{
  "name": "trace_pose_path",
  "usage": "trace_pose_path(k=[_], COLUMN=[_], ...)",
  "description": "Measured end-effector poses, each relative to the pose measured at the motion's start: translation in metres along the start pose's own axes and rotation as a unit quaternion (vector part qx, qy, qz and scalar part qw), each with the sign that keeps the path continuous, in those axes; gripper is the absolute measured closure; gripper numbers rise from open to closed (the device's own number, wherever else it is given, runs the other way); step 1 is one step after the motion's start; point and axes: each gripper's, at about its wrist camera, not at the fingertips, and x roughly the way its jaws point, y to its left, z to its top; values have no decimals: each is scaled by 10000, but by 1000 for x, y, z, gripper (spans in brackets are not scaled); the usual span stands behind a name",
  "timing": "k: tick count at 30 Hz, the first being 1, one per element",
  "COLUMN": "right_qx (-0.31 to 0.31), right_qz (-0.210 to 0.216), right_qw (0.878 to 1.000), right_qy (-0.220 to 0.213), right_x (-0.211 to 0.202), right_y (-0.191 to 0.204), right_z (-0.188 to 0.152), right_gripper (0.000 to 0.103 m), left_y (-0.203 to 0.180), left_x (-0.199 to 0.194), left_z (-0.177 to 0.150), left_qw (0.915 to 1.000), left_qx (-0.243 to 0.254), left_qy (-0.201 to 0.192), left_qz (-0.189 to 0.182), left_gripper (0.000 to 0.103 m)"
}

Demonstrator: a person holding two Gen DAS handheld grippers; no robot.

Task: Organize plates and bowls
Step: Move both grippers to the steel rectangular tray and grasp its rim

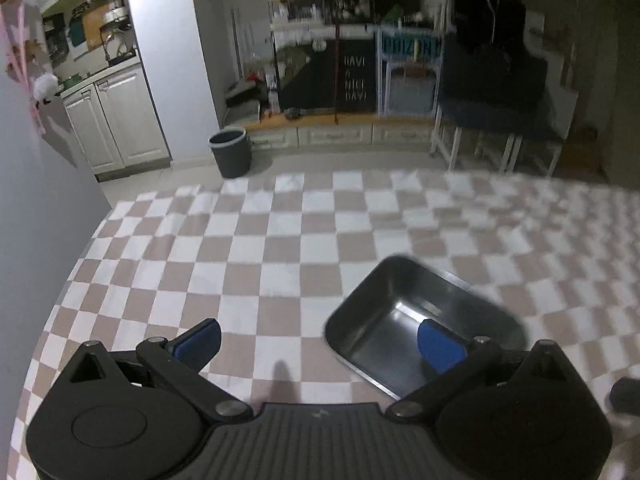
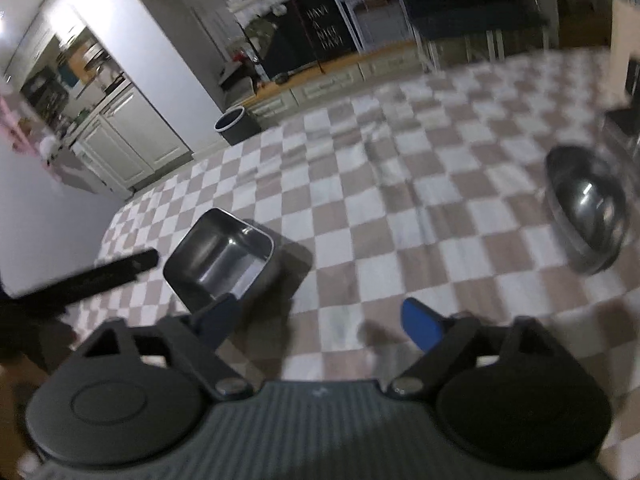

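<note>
Both the left gripper (image 1: 320, 344) and right gripper (image 2: 320, 320) hang spread and empty over the checked tablecloth (image 1: 256, 248), the rectangular steel dish (image 2: 218, 258) and a round steel bowl (image 2: 586, 220) well apart from it, sorting apparently barely begun.

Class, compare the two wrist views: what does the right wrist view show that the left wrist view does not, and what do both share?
Only the right wrist view shows the round metal bowl at the far right. Only the left wrist view shows the white-legged chairs past the table. Both share the rectangular metal tray on the checkered tablecloth and the dark bin.
</note>
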Motion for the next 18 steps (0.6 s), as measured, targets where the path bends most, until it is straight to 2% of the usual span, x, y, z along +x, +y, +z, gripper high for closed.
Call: trace_pose_path(k=[2, 5, 9, 12, 18], right_qx=[150, 226, 345, 293, 94], right_qz=[161, 324, 413, 393, 352], right_qw=[9998, 9991, 9984, 9986, 9983], right_qy=[38, 129, 167, 218, 456], right_x=[13, 31, 48, 63, 69], right_y=[3, 14, 23, 29, 32], right_z=[-2, -8, -12, -9, -4], right_gripper=[18, 22, 28, 28, 44], left_y=[-1, 2, -1, -3, -5], left_x=[7, 16, 29, 36, 40], left_z=[0, 0, -2, -4, -6], left_qw=[9998, 9998, 9997, 9996, 9996], left_qx=[147, 34, 106, 101, 34], left_qy=[-32, -72, -28, 8, -36], left_qz=[160, 156, 233, 254, 268], left_gripper=[0, 0, 0, 0, 0])
